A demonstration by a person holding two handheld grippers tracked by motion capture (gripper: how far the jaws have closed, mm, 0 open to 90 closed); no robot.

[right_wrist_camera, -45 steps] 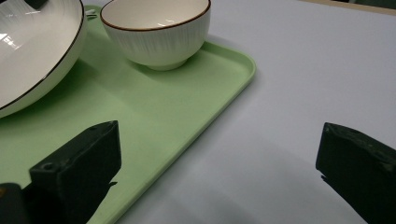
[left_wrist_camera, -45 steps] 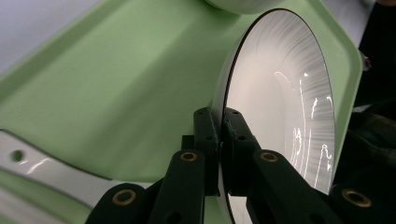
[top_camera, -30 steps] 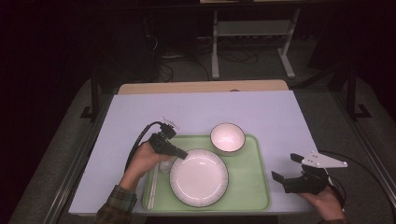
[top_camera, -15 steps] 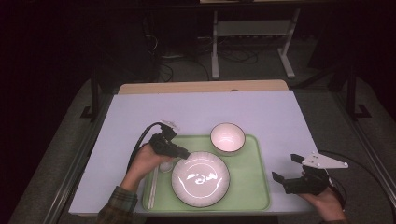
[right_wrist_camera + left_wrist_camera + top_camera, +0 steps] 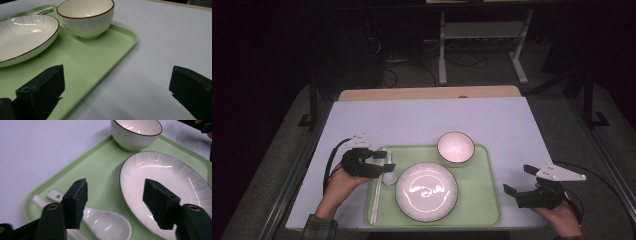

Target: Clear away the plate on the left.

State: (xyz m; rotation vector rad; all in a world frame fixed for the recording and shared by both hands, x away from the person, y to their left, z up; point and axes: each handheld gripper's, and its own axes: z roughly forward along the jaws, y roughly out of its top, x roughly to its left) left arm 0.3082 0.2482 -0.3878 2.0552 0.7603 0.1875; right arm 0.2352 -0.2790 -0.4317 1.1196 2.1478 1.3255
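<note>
Left gripper (image 5: 384, 161) jaws just been opening, nothing between them, hovering over white spoon (image 5: 105, 225) lying on green tray (image 5: 484, 200) left of plate (image 5: 427, 191); spoon looking light, glazed, slippery, breakable, best pinched across its handle; right gripper (image 5: 517, 181) jaws standing open, empty

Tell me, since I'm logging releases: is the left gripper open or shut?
Open: left gripper jaws stand apart, just opening, above the white ceramic spoon.

No readable text appears anywhere in the scene. The tableware and tray carry no labels, brands or numbers.
</note>
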